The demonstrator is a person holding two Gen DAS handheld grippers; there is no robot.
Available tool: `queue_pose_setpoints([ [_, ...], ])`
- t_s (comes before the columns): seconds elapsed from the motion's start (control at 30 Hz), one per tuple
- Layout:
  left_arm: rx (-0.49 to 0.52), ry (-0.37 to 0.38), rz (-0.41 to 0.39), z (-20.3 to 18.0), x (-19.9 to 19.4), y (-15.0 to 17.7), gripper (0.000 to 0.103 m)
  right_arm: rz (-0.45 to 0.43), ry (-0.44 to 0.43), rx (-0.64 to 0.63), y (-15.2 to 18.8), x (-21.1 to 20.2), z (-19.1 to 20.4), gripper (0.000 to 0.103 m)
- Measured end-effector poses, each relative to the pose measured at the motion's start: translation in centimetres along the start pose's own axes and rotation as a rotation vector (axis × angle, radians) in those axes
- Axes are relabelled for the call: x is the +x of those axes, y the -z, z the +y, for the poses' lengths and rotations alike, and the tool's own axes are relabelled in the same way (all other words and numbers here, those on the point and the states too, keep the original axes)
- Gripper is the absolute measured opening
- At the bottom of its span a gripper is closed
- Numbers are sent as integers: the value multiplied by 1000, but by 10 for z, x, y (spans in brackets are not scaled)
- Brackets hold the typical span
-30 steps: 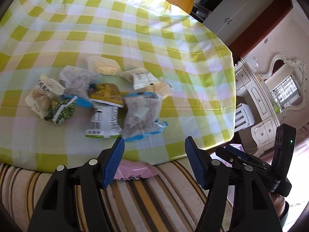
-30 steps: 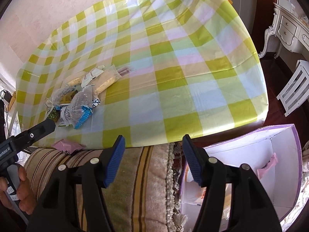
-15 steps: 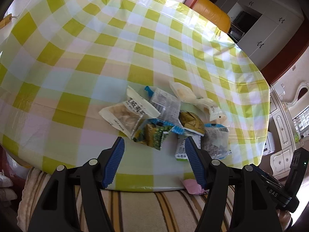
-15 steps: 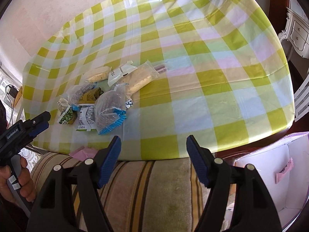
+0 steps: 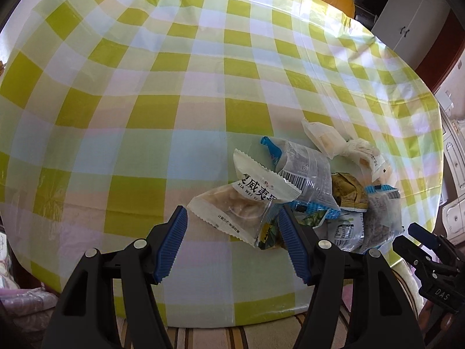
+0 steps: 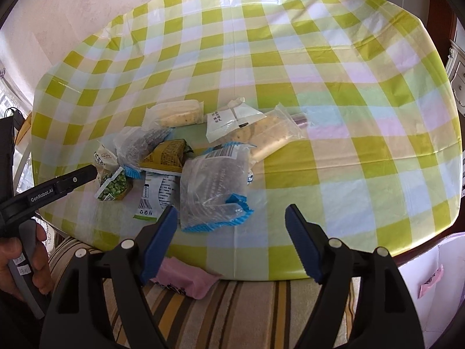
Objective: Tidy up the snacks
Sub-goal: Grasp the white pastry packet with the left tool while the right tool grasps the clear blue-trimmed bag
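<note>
Now, through the left wrist, our left gripper [image 5: 232,242] stands apart and empty just short of the white packet [image 5: 232,203], lined up to take it. Through the right wrist, our right gripper [image 6: 231,240] is opening, nothing between its jaws, near the clear blue-edged packet [image 6: 213,192] on the table [image 6: 348,87].

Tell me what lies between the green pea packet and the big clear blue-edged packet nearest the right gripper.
In the right wrist view, a white printed sachet lies flat between the green pea packet and the clear blue-edged packet, partly tucked under an olive-yellow packet.
</note>
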State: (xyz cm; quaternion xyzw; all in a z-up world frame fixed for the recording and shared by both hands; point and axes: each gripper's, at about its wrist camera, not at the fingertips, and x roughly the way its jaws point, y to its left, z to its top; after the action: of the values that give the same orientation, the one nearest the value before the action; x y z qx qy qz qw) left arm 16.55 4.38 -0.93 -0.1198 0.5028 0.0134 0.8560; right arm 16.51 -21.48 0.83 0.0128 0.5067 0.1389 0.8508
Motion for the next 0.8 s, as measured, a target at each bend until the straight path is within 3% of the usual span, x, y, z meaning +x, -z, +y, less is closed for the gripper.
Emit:
queue_pose_setpoints([
  [0.7,26,3,19,2,29,-15,63,69,70,-23,-17,45,17,76],
  [0.8,32,0,15,1,29,-14,55,77,84,-30,-18,49,19,76],
])
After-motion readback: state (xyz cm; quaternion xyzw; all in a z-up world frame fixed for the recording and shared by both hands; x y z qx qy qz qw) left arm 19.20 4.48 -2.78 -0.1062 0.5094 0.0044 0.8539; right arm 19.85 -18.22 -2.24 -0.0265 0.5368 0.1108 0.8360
